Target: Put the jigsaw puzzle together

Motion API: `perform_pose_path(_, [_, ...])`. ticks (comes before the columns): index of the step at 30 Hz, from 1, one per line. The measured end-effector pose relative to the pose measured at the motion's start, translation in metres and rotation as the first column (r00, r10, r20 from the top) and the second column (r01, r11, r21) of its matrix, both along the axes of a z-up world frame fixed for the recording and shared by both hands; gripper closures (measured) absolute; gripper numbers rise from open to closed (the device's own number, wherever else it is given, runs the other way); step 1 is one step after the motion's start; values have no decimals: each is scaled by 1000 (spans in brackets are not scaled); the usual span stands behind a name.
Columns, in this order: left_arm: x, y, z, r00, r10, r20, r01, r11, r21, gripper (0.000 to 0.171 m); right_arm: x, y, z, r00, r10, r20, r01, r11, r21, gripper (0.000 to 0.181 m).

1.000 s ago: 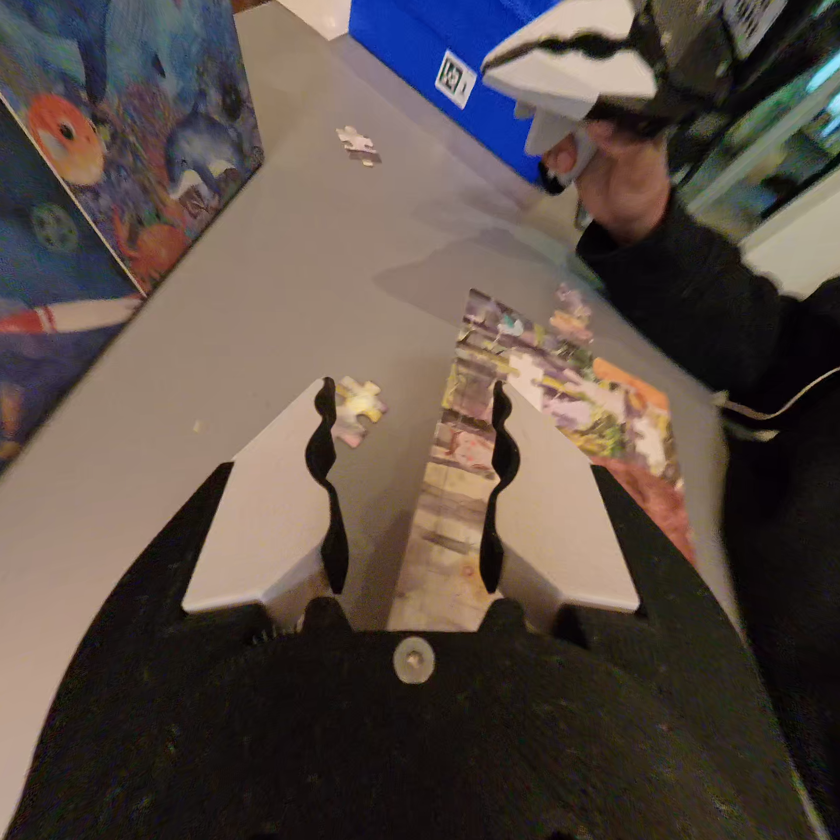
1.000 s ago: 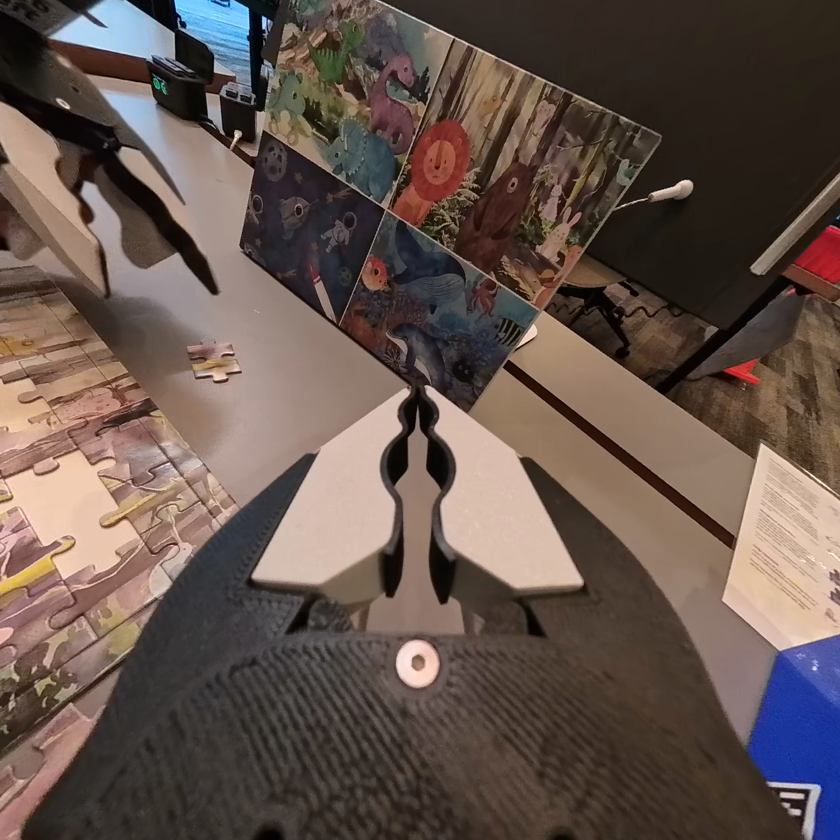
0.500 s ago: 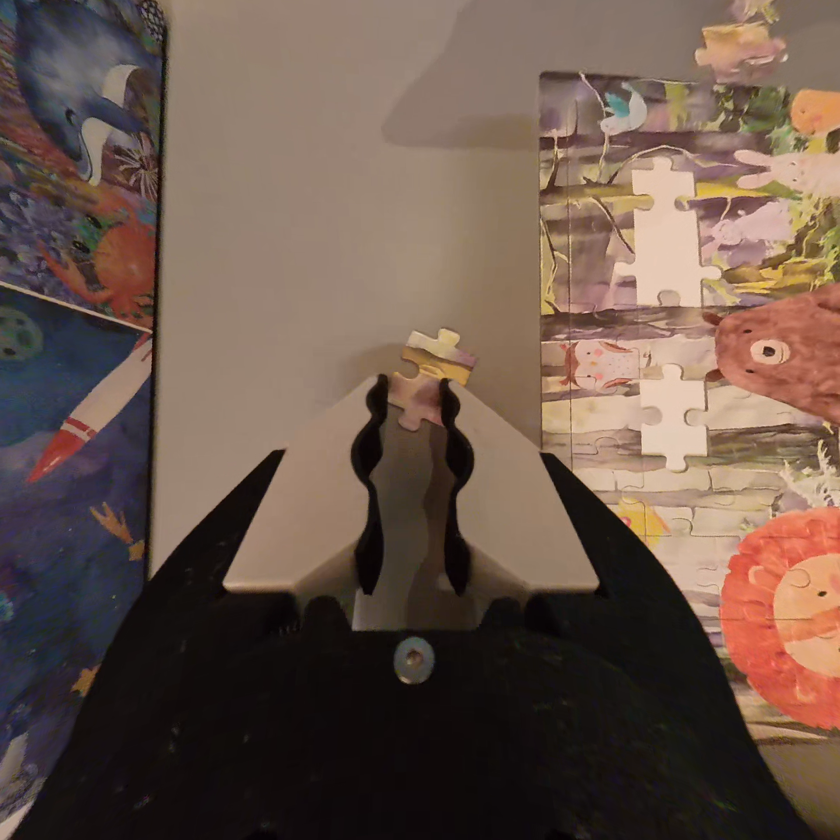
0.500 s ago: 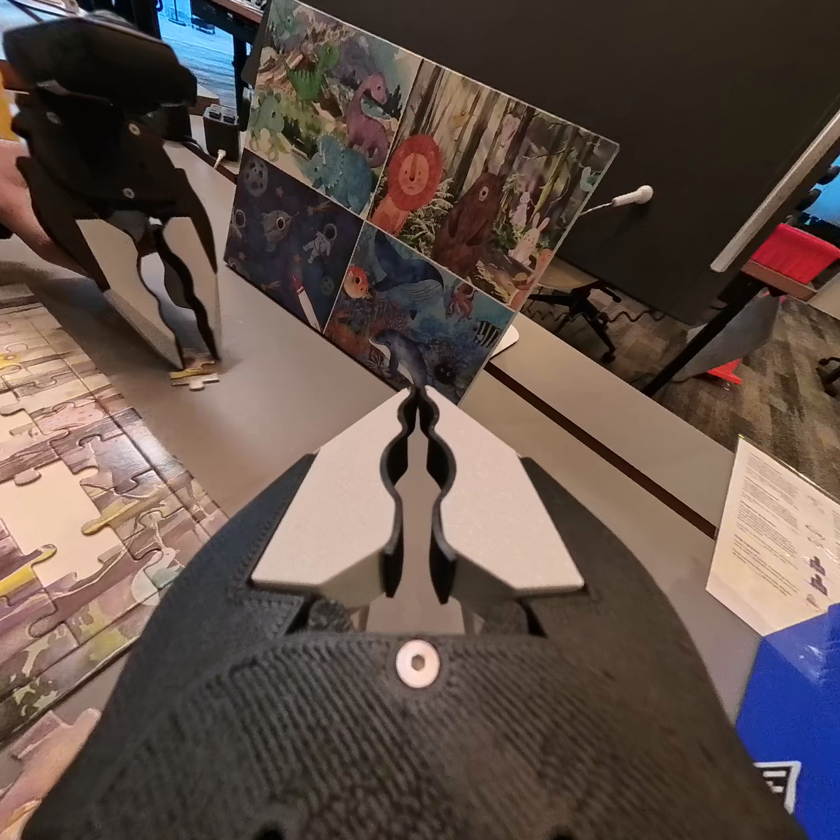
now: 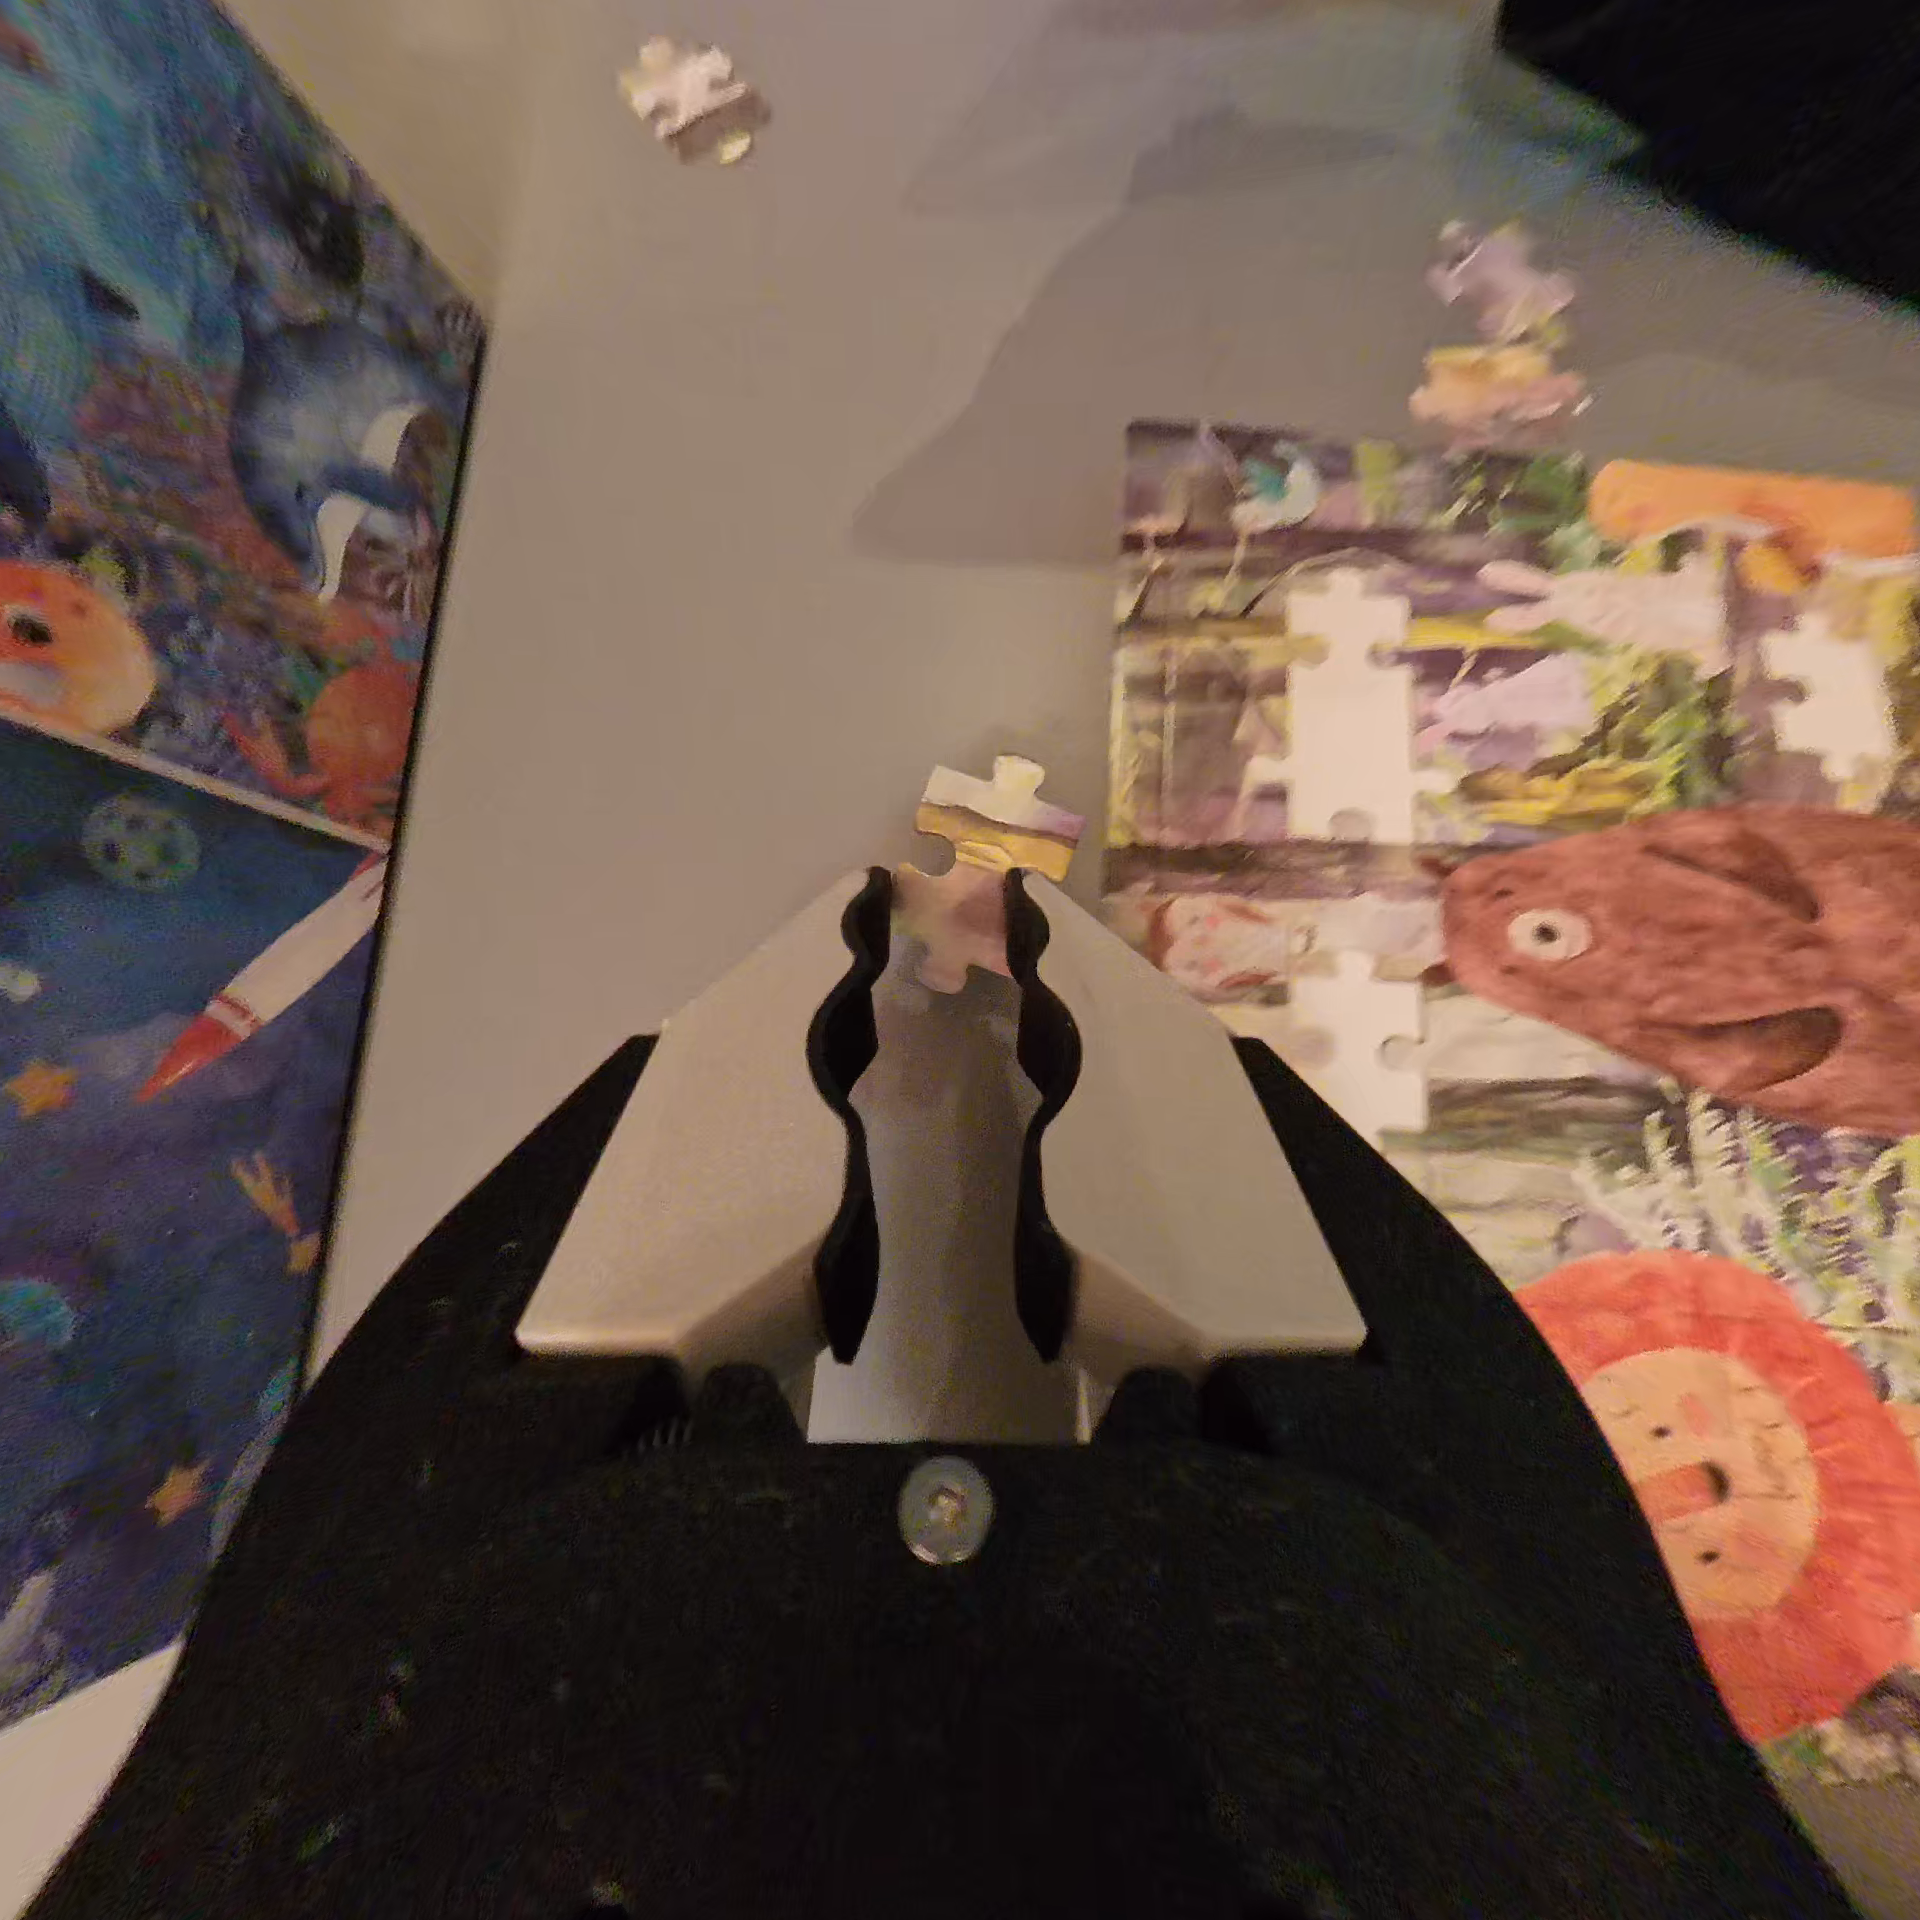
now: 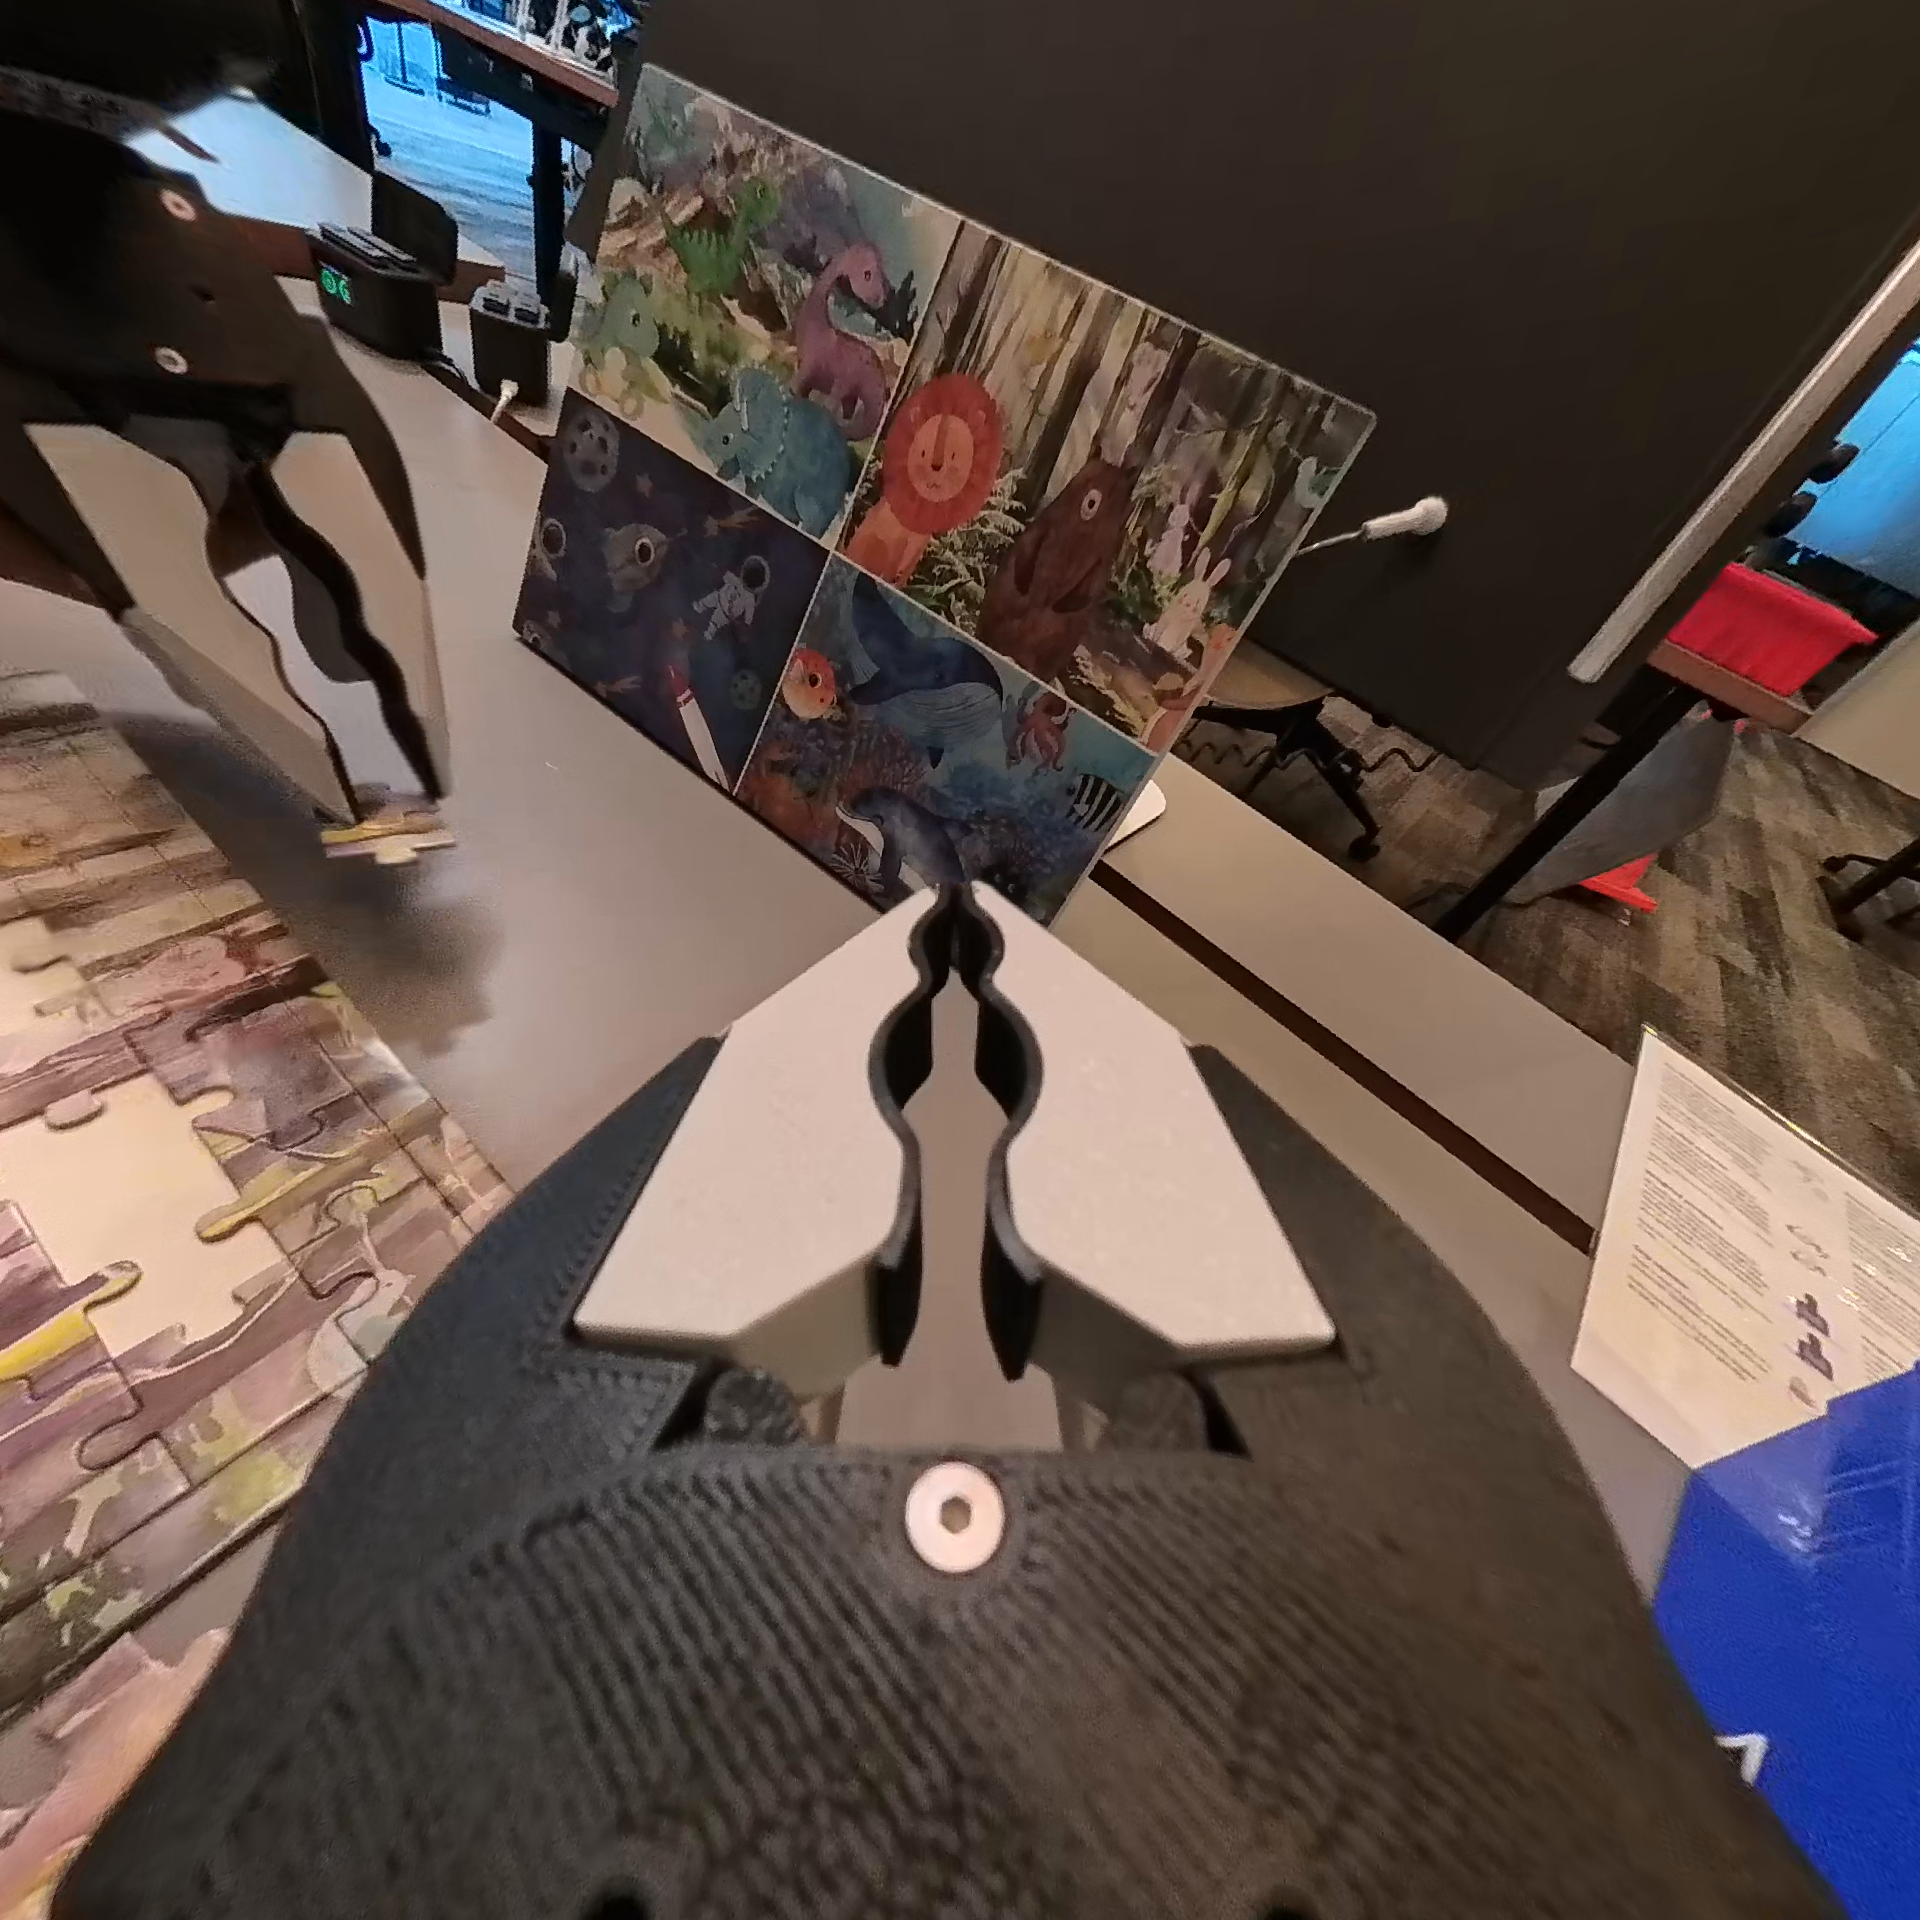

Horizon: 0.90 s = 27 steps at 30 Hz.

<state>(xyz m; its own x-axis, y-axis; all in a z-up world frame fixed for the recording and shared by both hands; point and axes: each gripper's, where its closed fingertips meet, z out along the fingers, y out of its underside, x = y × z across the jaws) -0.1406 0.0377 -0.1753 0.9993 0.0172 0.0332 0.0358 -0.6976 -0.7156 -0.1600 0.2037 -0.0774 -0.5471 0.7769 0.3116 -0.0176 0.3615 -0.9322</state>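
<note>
While the left gripper [image 5: 943,883] points down at the grey tabletop [image 5: 675,520], its jaws are clamped on a loose puzzle piece [image 5: 992,842], pinching the pale purple lower part so that the yellow-banded upper part sticks out past the tips. Seen from the right wrist view, the same left gripper [image 6: 390,795] stands steeply over the tabletop [image 6: 582,748] with the puzzle piece [image 6: 390,831] at its tips, low over the surface; whether the piece touches the surface I cannot tell.

Just to the right of the held piece lies the partly built jigsaw puzzle [image 5: 1558,935], flat on the tabletop, showing a brown bear, an orange lion and a small bird. Several white piece-shaped gaps [image 5: 1345,717] are open in it. Two more loose pieces [image 5: 1496,332] lie just beyond its far edge, and another loose piece [image 5: 691,99] sits well apart, farther up the tabletop.

On the left stands a picture board [image 5: 208,623] with sea and space scenes; the right wrist view shows this picture board [image 6: 935,520] propped upright with dinosaur and forest panels as well.

The right gripper [image 6: 958,896] is held off to the side above the tabletop, its jaws pressed together at the tips with nothing between them. A blue box [image 6: 1808,1621] and a printed sheet [image 6: 1756,1247] lie to its right.
</note>
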Motion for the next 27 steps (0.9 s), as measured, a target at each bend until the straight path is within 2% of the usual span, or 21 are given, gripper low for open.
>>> perform_pose_path(1, [7,6,5,1000,-5,7,5,1000,16,167,1,0,1,1000,0,-3,0,1000,0,181])
perform_pose_path(2, [13,13,9,1000,-2,3,2,1000,28,171,1,0,2,1000,1,-6,-1,1000,1,181])
perform_pose_path(6, [56,41,2,997,-49,56,50,999,-5,167,2,-2,4,1000,1,-8,-1,1000,8,181])
perform_pose_path(8, [63,43,-12,999,-46,12,46,995,-87,164,3,-3,6,1000,7,-14,-7,1000,3,181])
perform_pose_path(11, [42,33,-18,995,30,-95,-44,988,-151,163,6,-5,11,1000,13,-26,-13,1000,-2,181])
perform_pose_path(14, [24,27,-11,995,88,-42,-91,992,-86,147,8,-6,15,999,20,-34,-20,1000,-7,181])
perform_pose_path(16, [18,26,-12,999,51,-2,-51,997,-58,137,9,-8,15,999,26,-33,-26,1000,-10,181])
perform_pose_path(18, [15,24,-22,1000,-11,28,14,996,-86,131,9,-10,14,999,30,-31,-30,1000,-5,181])
perform_pose_path(21, [11,18,-35,997,-49,62,59,985,-165,130,9,-10,13,999,29,-37,-28,999,14,181])
perform_pose_path(27, [12,18,-37,995,-97,31,100,983,-152,130,10,-11,14,999,35,-41,-35,999,5,181])
